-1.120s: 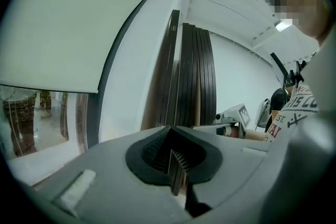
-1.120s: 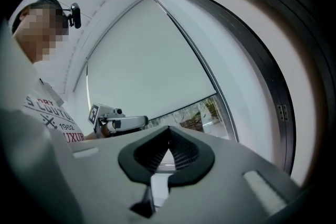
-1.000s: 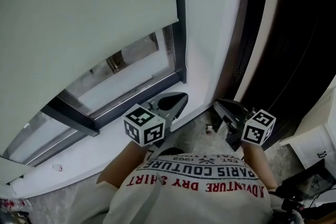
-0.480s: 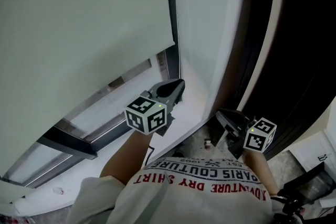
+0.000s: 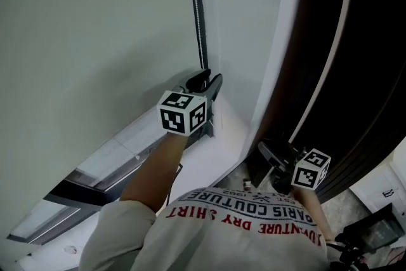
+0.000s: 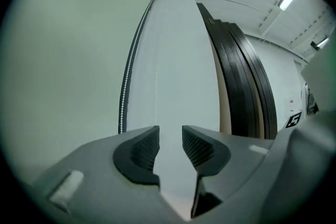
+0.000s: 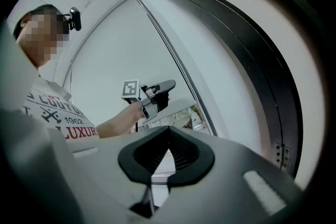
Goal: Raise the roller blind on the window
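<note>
Roller blind of pale grey-green fabric (image 5: 95, 41) is seen covering most of window; only low strip of glass is left bare. Dark beaded pull chain (image 5: 196, 9) is hung along its right edge. Left gripper (image 5: 211, 78) has been lifted from sill level to beside chain; jaws just opened, nothing between them. Chain appears to lie just left of gap, thin strand hard to place. Grasp is judged next; raising not begun. Right gripper (image 5: 265, 149) is held low by dark door frame (image 5: 355, 41), jaws together, empty.
</note>
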`<state>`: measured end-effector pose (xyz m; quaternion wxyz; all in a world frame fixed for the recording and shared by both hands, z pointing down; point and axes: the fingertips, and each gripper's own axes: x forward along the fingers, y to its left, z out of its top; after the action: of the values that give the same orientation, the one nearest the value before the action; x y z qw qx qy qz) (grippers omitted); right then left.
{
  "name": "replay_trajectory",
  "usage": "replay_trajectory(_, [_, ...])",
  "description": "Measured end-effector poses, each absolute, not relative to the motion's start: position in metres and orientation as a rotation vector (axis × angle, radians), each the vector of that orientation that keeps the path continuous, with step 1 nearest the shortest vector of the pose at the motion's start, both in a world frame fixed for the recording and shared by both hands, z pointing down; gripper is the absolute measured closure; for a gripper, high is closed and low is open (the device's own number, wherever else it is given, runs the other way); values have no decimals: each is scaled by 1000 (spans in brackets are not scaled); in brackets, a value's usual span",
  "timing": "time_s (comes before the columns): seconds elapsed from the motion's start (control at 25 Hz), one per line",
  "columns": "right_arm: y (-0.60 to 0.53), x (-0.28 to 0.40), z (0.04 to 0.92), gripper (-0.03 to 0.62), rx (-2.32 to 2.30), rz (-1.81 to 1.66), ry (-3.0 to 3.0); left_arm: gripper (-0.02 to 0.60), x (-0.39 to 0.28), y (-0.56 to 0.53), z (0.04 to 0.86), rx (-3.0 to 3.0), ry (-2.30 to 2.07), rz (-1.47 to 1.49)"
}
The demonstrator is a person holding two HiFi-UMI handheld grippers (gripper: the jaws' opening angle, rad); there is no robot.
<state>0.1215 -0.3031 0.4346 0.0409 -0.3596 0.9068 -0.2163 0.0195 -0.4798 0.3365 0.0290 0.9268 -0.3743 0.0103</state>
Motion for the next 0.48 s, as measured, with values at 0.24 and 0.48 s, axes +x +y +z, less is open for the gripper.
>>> replay_trajectory(0.24, [-312,134,422,589,-1131,-620,2769,440,42,-524,342,2842,-1105,101])
replay_trajectory(0.48, [-316,141,430,589,-1143,-642,2769,491,53,-546,360,2816,-1070,152])
